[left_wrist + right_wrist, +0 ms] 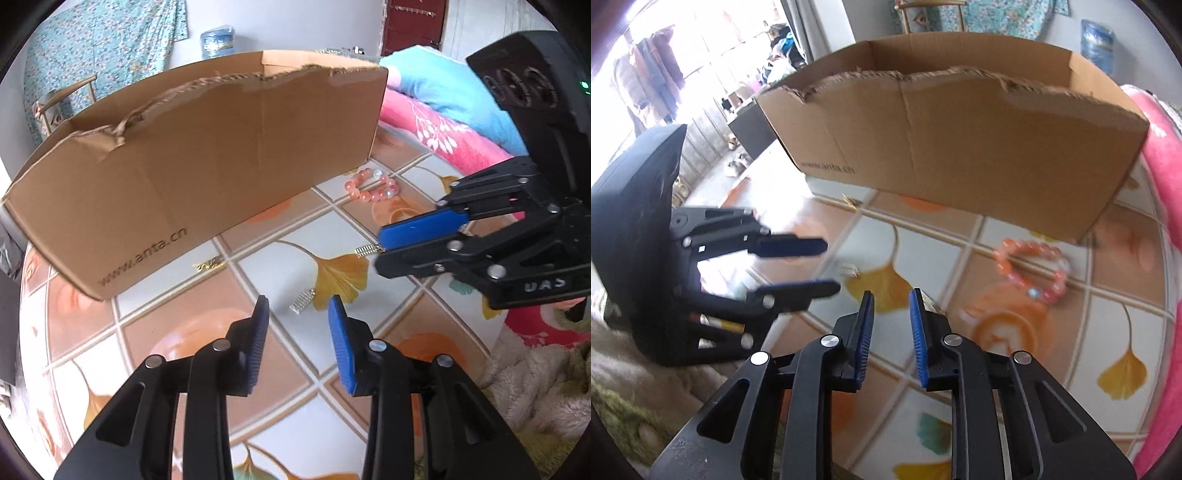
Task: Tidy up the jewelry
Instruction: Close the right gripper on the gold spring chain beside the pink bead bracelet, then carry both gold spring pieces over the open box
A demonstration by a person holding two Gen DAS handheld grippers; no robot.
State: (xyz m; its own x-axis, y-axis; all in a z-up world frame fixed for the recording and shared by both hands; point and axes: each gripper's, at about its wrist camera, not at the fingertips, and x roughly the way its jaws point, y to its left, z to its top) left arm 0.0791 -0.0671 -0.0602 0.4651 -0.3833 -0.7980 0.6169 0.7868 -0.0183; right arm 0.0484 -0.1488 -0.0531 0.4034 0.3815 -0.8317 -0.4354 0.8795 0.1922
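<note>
Left wrist view: left gripper hangs released over a small silver earring lying on the tiled cloth, jaws apart and nothing pinched, probably lining up a pick; right gripper sits off to the right with a second silver piece at its tips, a gold piece lies by the cardboard box and the pink bead bracelet near the box's corner. Right wrist view: right gripper has jaws parted, the silver piece rests against the right pad, so whether it is truly gripped I cannot tell; box stands open-topped straight ahead, likely the drop target, bracelet still outside it.
</note>
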